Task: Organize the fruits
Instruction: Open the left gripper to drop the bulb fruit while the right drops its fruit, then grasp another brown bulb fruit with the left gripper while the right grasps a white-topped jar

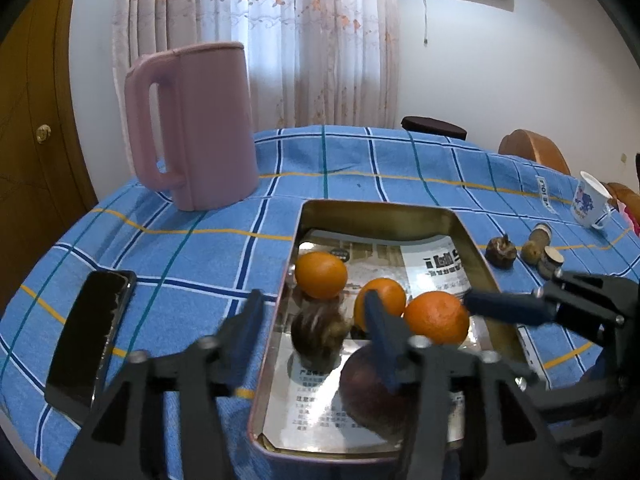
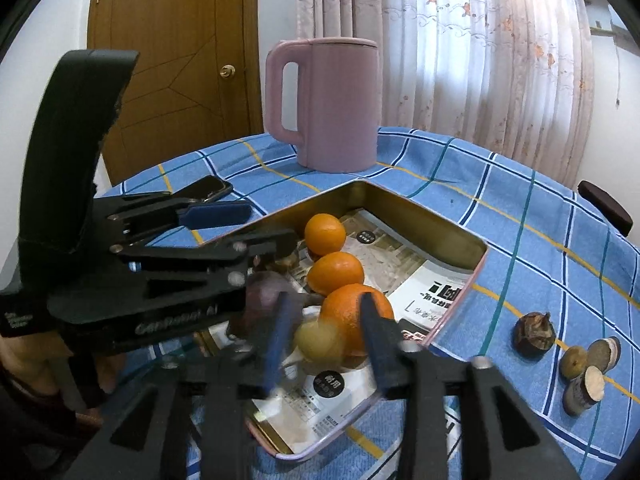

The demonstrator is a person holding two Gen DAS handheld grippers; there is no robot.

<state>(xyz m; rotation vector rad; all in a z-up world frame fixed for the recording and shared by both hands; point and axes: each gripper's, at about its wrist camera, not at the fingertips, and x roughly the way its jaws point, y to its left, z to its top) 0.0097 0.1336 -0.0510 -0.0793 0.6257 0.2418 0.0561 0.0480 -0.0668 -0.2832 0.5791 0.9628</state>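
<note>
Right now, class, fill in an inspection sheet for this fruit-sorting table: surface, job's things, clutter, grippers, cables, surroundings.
Surface: checked cloth covers the table.
Job's things: tin holds three oranges and a purple fruit; blurred brown fruit and yellow fruit over it; dark fruit and a small one outside.
Clutter: jug, phone, mug, two short cylinders.
Grippers: left gripper and right gripper, jaws apart, gripping nothing.
Cables: cord on wall.
Surroundings: curtain, door.
</note>
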